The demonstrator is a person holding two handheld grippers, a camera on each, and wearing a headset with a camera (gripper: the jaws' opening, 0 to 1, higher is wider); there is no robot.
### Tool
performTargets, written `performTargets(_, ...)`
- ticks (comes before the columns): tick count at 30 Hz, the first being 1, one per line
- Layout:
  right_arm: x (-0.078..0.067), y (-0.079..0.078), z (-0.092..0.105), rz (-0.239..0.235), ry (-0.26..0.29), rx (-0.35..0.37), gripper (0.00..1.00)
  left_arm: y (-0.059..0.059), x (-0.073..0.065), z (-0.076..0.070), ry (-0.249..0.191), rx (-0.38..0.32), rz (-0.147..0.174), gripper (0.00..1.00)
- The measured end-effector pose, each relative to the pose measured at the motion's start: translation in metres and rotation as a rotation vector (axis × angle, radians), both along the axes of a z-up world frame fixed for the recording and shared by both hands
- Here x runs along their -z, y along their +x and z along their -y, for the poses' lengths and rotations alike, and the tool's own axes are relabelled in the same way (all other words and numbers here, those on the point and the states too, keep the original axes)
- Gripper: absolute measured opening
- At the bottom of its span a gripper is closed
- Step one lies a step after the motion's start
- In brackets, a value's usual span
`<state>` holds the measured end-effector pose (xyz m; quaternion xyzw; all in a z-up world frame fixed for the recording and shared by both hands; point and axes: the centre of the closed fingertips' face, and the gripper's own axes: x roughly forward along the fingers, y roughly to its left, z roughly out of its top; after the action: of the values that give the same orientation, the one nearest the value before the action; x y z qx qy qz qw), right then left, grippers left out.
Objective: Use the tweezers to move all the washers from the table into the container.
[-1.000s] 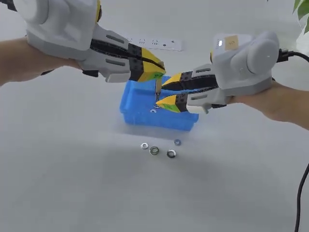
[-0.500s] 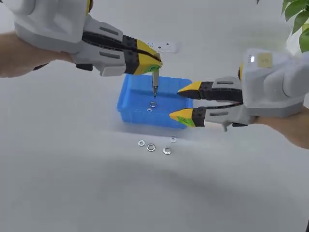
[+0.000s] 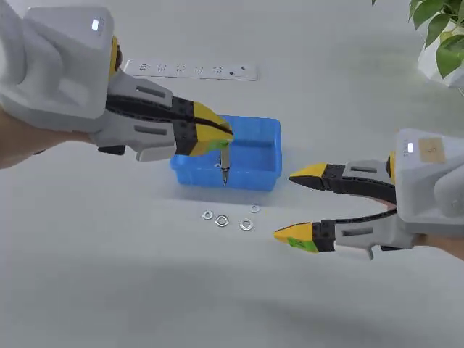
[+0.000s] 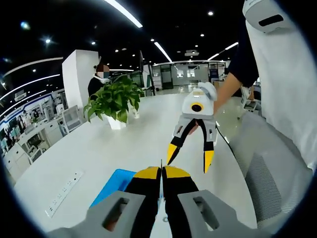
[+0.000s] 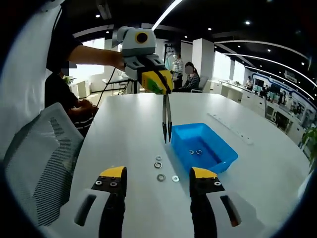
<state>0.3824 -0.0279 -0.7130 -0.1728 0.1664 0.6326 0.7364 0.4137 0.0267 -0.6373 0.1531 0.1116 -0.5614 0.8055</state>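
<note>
Tweezers [image 3: 224, 165] hang clamped in left gripper [image 3: 223, 135] jaws; right gripper [image 3: 286, 205] jaws stand apart.

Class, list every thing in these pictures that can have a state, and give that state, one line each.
left gripper, shut on the tweezers.
right gripper, open, holding nothing.
tweezers, held with tips down, no washer seen at the tips.
container, upright, open-topped, partly filled.
washers on the table, four lying flat, not yet moved.
washers in the container, two lying on its floor.
</note>
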Motion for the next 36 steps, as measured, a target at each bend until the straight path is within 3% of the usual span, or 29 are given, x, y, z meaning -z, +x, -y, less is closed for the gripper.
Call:
performTargets(3, 0.005, -0.005, 0.004, 0.005, -0.024, 0.002, 0.59, -0.011, 0.012, 0.004, 0.006, -0.008, -0.020, 0.05)
performTargets(6, 0.007, -0.009, 0.009, 0.011, -0.037, -0.004, 0.62, -0.019, 0.017, 0.005, 0.001, -0.001, -0.019, 0.05)
performTargets(10, 0.008, -0.011, 0.014, -0.015, -0.038, 0.025, 0.70, -0.022, 0.025, 0.003, 0.008, -0.010, -0.027, 0.05)
performTargets(18, 0.023, -0.022, 0.021, -0.057, -0.058, 0.035, 0.72, -0.031, 0.039, 0.006, 0.005, 0.001, -0.041, 0.05)
performTargets(20, 0.027, -0.025, 0.021, -0.078, -0.067, 0.035, 0.72, -0.030, 0.043, 0.005, 0.017, -0.003, -0.032, 0.05)
performTargets(36, 0.037, -0.026, 0.014, -0.107, -0.082, 0.011, 0.73, -0.025, 0.061, 0.005, 0.025, -0.007, -0.047, 0.05)
